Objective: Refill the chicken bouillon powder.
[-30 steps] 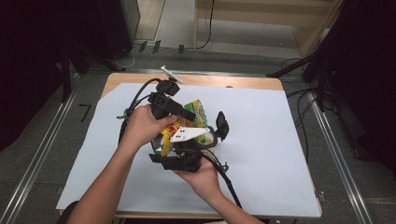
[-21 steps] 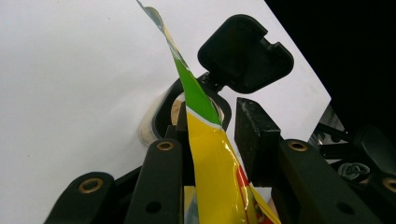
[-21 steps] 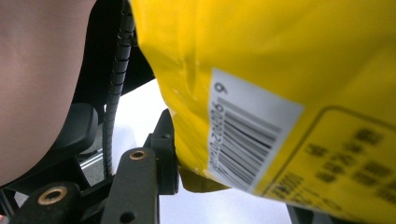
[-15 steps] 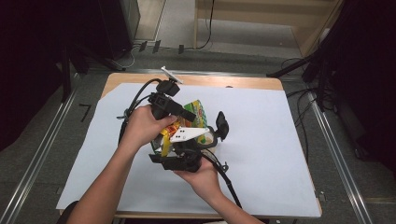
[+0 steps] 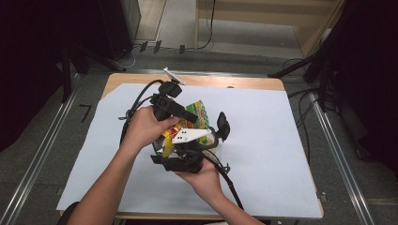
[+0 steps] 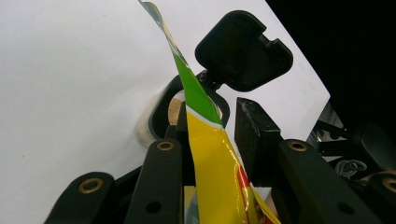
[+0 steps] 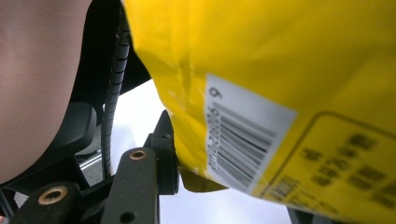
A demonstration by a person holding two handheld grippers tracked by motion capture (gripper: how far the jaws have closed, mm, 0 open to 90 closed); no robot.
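A yellow and green snack bag [image 5: 199, 112] hangs above the middle of the table between both grippers. In the left gripper view the bag [image 6: 210, 158] runs edge-on between the jaws of my left gripper [image 6: 210, 135] and lies against the left jaw, with a dark gap before the right pad [image 6: 254, 135]. Past it stands a clear container [image 6: 161, 114] with tan contents and its black lid [image 6: 243, 51] flipped up. My right gripper [image 5: 170, 146] holds the bag from below. In the right gripper view the bag's barcode side [image 7: 280, 70] presses on the left fingertip [image 7: 164, 149], and the other jaw is hidden.
A white sheet [image 5: 281, 140] covers the wooden table [image 5: 253, 82]. The container [image 5: 211, 139] and its lid [image 5: 222, 125] stand right of the hands. A small silver object [image 5: 172, 76] lies at the back edge. Cables trail from both grippers, and dark racks flank the table.
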